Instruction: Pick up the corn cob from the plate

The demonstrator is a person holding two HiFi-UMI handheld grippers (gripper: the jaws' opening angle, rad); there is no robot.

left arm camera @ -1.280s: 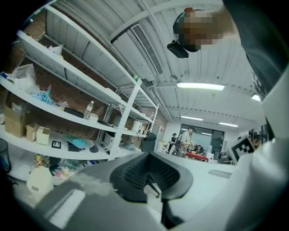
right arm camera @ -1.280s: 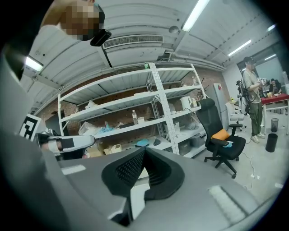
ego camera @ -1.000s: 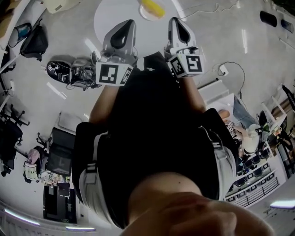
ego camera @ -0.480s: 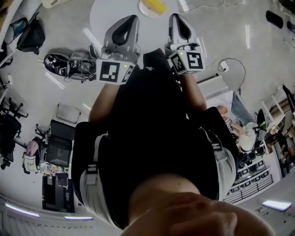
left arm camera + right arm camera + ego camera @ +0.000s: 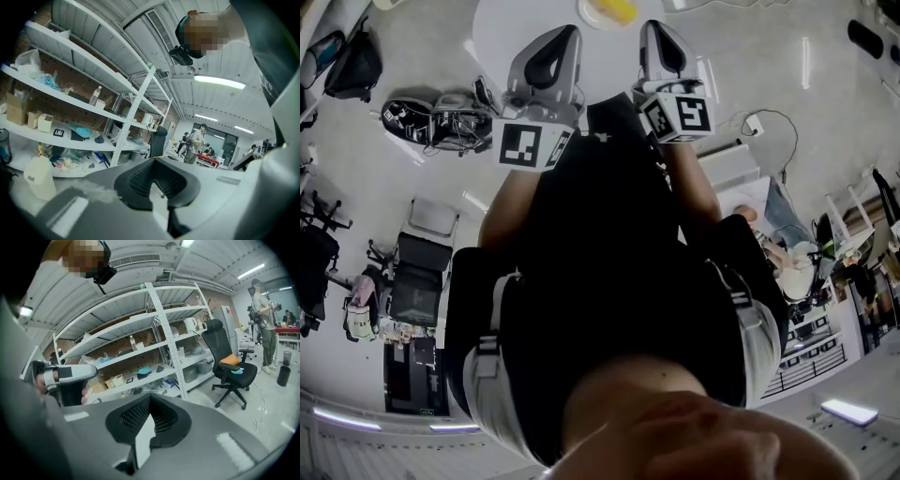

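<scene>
Corn cob (image 5: 615,9) lying on plate (image 5: 587,15), partly cut off | sitting at 11 o'clock from right gripper (image 5: 655,30), slightly nearer than left gripper (image 5: 562,36) | both pressing jaws together, gripping nothing.

No words or numbers can be read anywhere. The marker cubes (image 5: 528,145) carry only black-and-white square patterns. The small items on the shelves (image 5: 70,96) are too far away to read.

A round white table (image 5: 502,37) is standing on the pale grey floor (image 5: 403,178) and carrying a plate (image 5: 584,13) on its top. Left of the table, a heap of dark gear (image 5: 431,117) is lying on the floor. Right of the table, a cabled plug (image 5: 754,123) is resting there.
</scene>
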